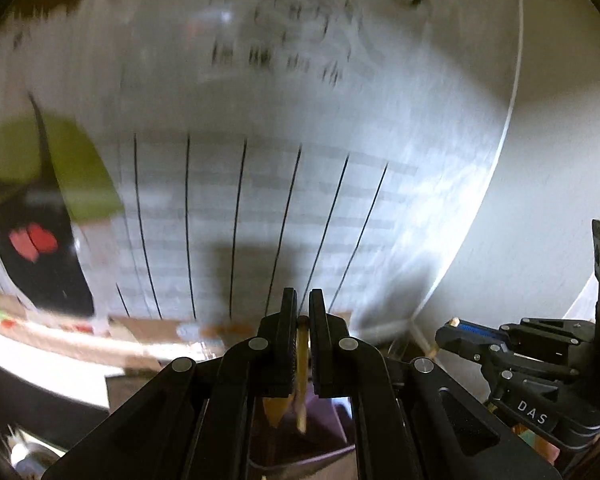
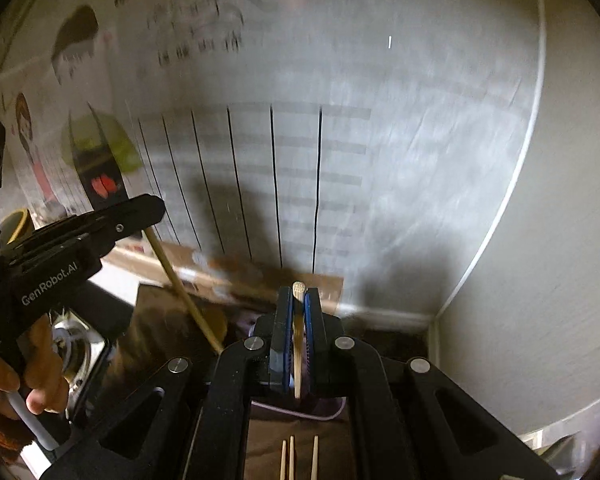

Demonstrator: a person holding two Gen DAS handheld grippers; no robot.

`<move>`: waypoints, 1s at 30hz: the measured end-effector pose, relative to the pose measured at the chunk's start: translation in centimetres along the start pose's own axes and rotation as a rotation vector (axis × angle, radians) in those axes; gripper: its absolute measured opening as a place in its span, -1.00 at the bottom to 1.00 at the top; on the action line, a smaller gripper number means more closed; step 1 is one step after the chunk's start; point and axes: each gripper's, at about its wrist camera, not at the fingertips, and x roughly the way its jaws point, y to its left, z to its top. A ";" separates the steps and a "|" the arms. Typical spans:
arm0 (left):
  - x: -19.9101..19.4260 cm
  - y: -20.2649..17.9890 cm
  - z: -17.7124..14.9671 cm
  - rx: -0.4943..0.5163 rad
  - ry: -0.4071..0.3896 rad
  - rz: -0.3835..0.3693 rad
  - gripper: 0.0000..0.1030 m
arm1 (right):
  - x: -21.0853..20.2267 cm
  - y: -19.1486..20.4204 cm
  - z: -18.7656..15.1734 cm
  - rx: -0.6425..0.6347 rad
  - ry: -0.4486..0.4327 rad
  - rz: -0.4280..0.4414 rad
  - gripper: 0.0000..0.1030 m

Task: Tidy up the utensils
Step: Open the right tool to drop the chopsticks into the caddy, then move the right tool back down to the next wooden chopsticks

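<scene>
My left gripper (image 1: 303,304) is shut on a wooden chopstick (image 1: 301,364) that stands upright between its pads. From the right wrist view the left gripper (image 2: 140,212) holds that chopstick (image 2: 184,292) slanting down to the right. My right gripper (image 2: 299,300) is shut on another wooden chopstick (image 2: 297,344), also upright, its round end showing above the blue pads. It shows in the left wrist view too (image 1: 460,330). Three more chopsticks (image 2: 300,458) lie on a brown cloth (image 2: 268,440) below the right gripper. Both views are motion-blurred.
A white wall poster with black vertical lines (image 2: 276,184) fills the background. A cardboard piece (image 2: 260,276) leans at its foot. A shiny metal container (image 2: 76,344) sits at the lower left. A purple-edged pouch (image 2: 324,410) lies under the right gripper.
</scene>
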 end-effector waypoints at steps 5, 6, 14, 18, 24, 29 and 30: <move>1.7 0.8 -1.0 -0.038 0.093 -0.003 -0.83 | 1.3 -0.2 -0.9 -0.016 0.048 -0.023 -0.85; 1.6 0.9 -1.0 -0.035 0.101 0.003 -0.82 | 1.3 -0.3 -1.1 -0.020 0.048 -0.030 -0.76; -4.3 0.0 0.3 -0.017 -0.009 0.004 -0.55 | -3.7 -0.6 -2.0 -0.045 -0.080 -0.090 -0.16; -7.2 -0.8 -0.8 0.011 -0.028 0.021 -0.54 | -6.1 -0.7 -3.4 -0.052 -0.117 -0.140 -0.04; -9.8 -0.8 -5.3 0.008 0.022 0.040 -0.54 | -9.1 -1.6 -7.8 -0.011 -0.134 -0.174 0.05; -12.2 0.1 -11.4 -0.025 0.043 0.064 -0.54 | -10.7 -1.5 -13.3 -0.013 -0.128 -0.221 0.15; -12.7 0.3 -12.9 -0.038 0.049 0.072 -0.54 | -10.8 -1.5 -14.2 -0.006 -0.122 -0.216 0.19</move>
